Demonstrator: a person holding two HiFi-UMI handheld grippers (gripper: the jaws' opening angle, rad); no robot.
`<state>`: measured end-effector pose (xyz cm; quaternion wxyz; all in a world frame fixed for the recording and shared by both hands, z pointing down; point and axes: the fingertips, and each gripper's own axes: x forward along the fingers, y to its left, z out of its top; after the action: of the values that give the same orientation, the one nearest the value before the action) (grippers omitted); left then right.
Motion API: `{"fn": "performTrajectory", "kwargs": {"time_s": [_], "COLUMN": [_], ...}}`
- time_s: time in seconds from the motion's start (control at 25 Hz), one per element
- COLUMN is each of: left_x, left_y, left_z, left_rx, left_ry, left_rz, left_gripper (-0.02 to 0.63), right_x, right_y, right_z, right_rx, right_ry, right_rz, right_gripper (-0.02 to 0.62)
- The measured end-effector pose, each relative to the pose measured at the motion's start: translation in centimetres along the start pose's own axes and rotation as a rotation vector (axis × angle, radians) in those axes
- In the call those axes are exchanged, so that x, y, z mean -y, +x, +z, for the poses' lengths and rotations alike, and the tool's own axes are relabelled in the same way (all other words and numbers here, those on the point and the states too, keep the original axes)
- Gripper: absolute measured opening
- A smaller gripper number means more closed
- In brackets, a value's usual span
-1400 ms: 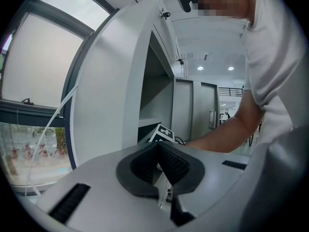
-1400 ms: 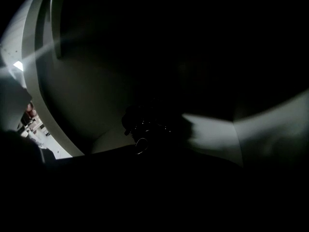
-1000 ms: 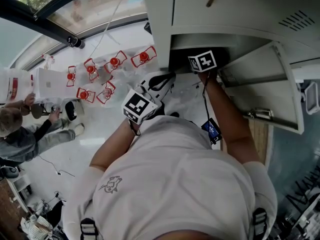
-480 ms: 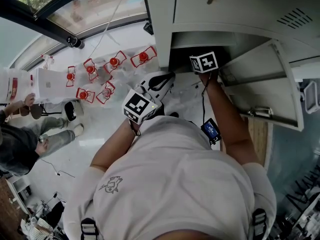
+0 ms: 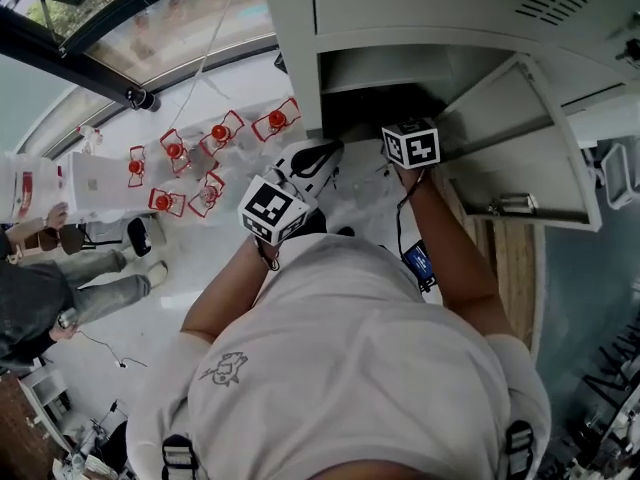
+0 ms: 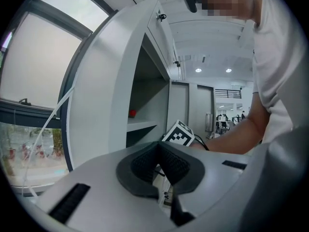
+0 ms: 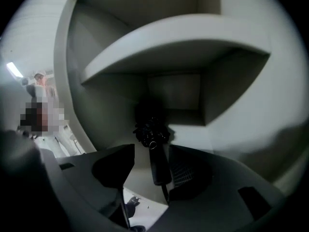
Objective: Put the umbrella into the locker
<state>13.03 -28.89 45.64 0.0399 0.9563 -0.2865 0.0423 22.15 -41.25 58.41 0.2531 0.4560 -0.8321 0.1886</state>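
Two jaws of the right gripper [image 7: 150, 154], which have just been opening, are spread either side of the umbrella [image 7: 154, 146] laid in the locker [image 7: 193, 37] at mid-frame; the left gripper [image 6: 158, 151] is closed on nothing.

Quick headcount. Two grippers: left gripper [image 6: 158, 154] and right gripper [image 7: 150, 170], so two marker cubes as well. One black folded umbrella [image 7: 150, 129]. One locker [image 5: 290, 48] with one open door [image 5: 520, 133] and one shelf [image 7: 178, 37] inside. One little blue-screen device [image 5: 418, 260] by the right forearm. Past the glass I count six red-framed things [image 5: 277, 120], can't tell what they are. One bystander [image 5: 40, 298] for sure at the left edge.
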Motion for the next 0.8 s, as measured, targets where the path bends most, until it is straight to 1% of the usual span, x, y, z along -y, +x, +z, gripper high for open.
{"fn": "performTrajectory", "kwargs": {"time_s": [0.12,0.2,0.24,0.44,0.56,0.68,0.8], "left_x": [0.9,1.2,1.4,2.3,3.1,3.6,3.9], "left_y": [0.3,0.5,0.6,1.5,1.7,2.1,2.4], "left_z": [0.6,0.9,1.1,2.0,2.7,3.1,3.2], "left_rx": [0.008,0.015,0.017,0.031,0.042,0.054,0.060], "left_ry": [0.010,0.014,0.015,0.028,0.030,0.022,0.021], "left_rz": [-0.023,-0.032,-0.035,-0.056,-0.065,-0.069,-0.075], "left_gripper": [0.011,0.011,0.011,0.011,0.011,0.011,0.011], "right_x": [-0.4,-1.1,-1.5,-3.2,-4.4,-5.3,-5.7], "right_y": [-2.2,-3.7,-4.5,-8.2,-10.8,-13.3,-14.6], "right_z": [0.1,0.6,0.9,1.9,2.8,3.9,4.1], "right_rx": [0.039,0.069,0.088,0.173,0.229,0.301,0.332], "right_ry": [0.007,0.018,0.020,0.008,0.019,0.016,0.014], "right_rz": [-0.015,-0.007,-0.002,0.024,0.046,0.046,0.048], "right_gripper": [0.236,0.233,0.224,0.119,0.073,0.055,0.049]}}
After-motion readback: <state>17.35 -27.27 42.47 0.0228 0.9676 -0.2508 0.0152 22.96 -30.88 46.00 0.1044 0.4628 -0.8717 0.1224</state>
